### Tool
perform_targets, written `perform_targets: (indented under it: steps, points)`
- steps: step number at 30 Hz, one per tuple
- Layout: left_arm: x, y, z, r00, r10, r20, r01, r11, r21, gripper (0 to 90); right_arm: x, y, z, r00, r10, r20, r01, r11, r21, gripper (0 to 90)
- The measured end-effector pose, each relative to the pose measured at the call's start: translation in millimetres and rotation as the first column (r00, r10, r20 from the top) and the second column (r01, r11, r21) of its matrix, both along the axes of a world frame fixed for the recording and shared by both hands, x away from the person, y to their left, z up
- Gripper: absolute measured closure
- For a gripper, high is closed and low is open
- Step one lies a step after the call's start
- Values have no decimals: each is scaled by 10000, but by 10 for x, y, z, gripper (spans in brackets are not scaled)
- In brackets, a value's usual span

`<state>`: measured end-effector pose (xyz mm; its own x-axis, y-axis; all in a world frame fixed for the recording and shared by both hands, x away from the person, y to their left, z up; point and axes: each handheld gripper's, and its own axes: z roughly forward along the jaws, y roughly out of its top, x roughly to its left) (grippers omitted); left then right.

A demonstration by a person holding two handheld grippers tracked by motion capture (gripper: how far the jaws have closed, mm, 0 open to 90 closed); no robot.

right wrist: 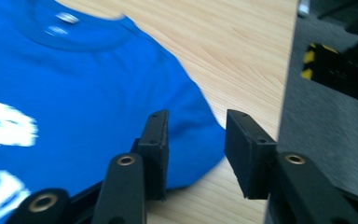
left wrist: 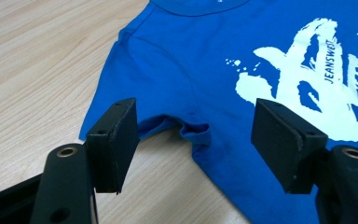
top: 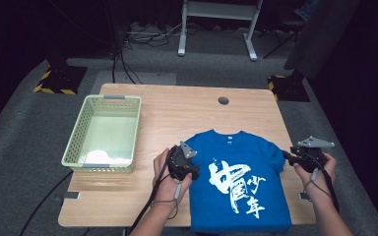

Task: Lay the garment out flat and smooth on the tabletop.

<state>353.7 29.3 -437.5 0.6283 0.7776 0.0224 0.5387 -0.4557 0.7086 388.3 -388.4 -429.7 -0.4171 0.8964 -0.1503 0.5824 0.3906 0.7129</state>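
Observation:
A blue T-shirt (top: pixel 236 182) with a white printed design lies flat, front up, on the wooden table (top: pixel 177 113), its hem at the near edge. My left gripper (top: pixel 192 169) hovers open at the shirt's left sleeve. In the left gripper view the wrinkled sleeve (left wrist: pixel 186 128) lies between and beyond the wide-apart jaws of the left gripper (left wrist: pixel 196 140). My right gripper (top: pixel 288 156) is at the shirt's right sleeve near the table's right edge. In the right gripper view the right gripper (right wrist: pixel 196 149) stands open above the sleeve (right wrist: pixel 191 121) without pressing on it.
A pale green plastic basket (top: pixel 103 101) stands on the table's left half with something white (top: pixel 101 157) in its near end. A round cable hole (top: pixel 223 101) sits at the back. Grey carpet (right wrist: pixel 326 140) and a hazard-striped stand base (right wrist: pixel 328 65) lie beyond the right edge.

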Motion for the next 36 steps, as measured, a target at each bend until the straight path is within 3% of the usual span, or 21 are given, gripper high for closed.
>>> perform_targets:
  steps: [4, 8, 16, 22, 28, 36]
  points:
    - [-52, -23, 27, 10000, -91, 37, 91, 10000, -5, 307, -108, 77, 92, 9989, 417, 232, -424, 9986, 326, 541]
    - [-132, -38, 43, 9997, -192, 141, 193, 9998, -28, 296, -247, 148, 148, 9953, 895, 368, -905, 9955, 279, 503]
    - [-313, -77, -15, 9986, -524, 110, 524, 9986, 45, 277, -499, 220, 124, 9862, 1649, 116, -1653, 9853, 443, 470]
    - [-448, -115, -97, 9974, -719, 36, 719, 9974, 33, 265, -693, 281, 95, 9734, 2276, -273, -2259, 9727, 541, 457]
    - [-542, -183, -159, 9950, -994, -35, 994, 9950, 108, 263, -809, 319, -16, 9651, 2574, -480, -2546, 9653, 575, 428]
    - [-596, -292, -317, 9928, -1175, -243, 1181, 9927, 248, 263, -869, 350, -295, 9533, 2853, -989, -2794, 9577, 693, 411]
